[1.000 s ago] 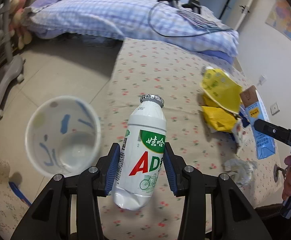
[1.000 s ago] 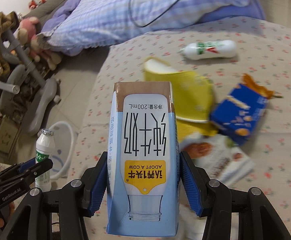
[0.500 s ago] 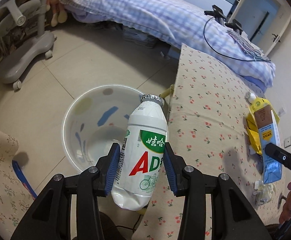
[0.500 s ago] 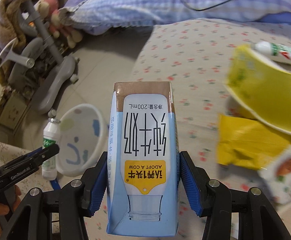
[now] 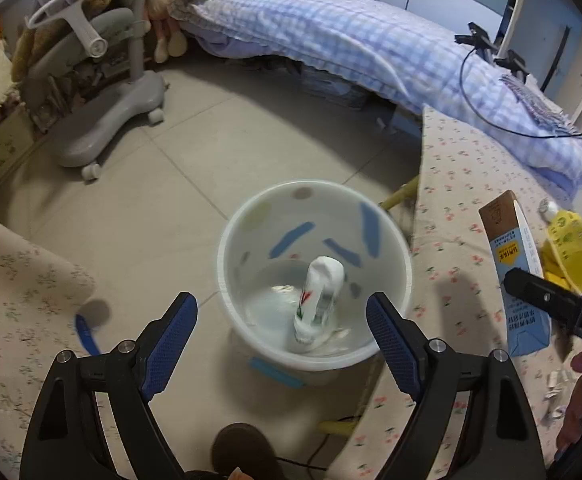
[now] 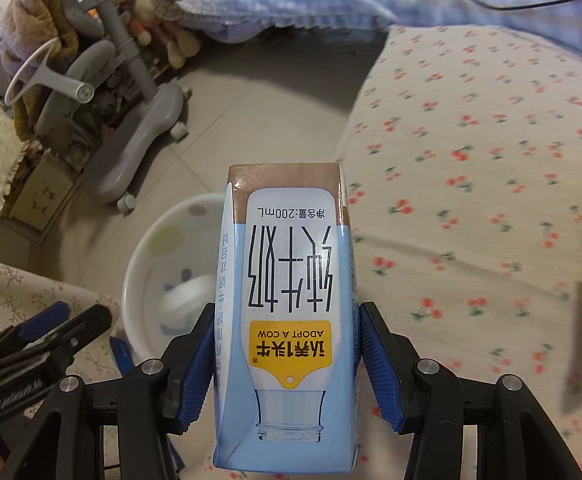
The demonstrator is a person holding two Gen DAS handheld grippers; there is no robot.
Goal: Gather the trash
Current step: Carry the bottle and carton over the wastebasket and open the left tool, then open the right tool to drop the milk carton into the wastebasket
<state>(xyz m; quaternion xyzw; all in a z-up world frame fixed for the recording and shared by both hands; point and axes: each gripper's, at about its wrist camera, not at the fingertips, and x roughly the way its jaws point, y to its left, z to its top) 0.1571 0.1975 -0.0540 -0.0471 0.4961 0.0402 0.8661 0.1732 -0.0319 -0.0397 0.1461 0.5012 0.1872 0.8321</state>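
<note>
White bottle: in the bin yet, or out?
In. The white bottle lies inside the bin; the left gripper, jaws just opened, holds nothing.

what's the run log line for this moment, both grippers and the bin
left gripper: just opened, empty | bottle: in bin | right gripper: shut on milk carton, beside bin

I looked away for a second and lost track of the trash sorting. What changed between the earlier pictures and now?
The left gripper has just been opening and let go of the white drink bottle, which now sits inside the white bin; nothing is between its jaws. Both hands swung from the floral table toward the bin. Unchanged: the right gripper stays clamped on the milk carton.
</note>
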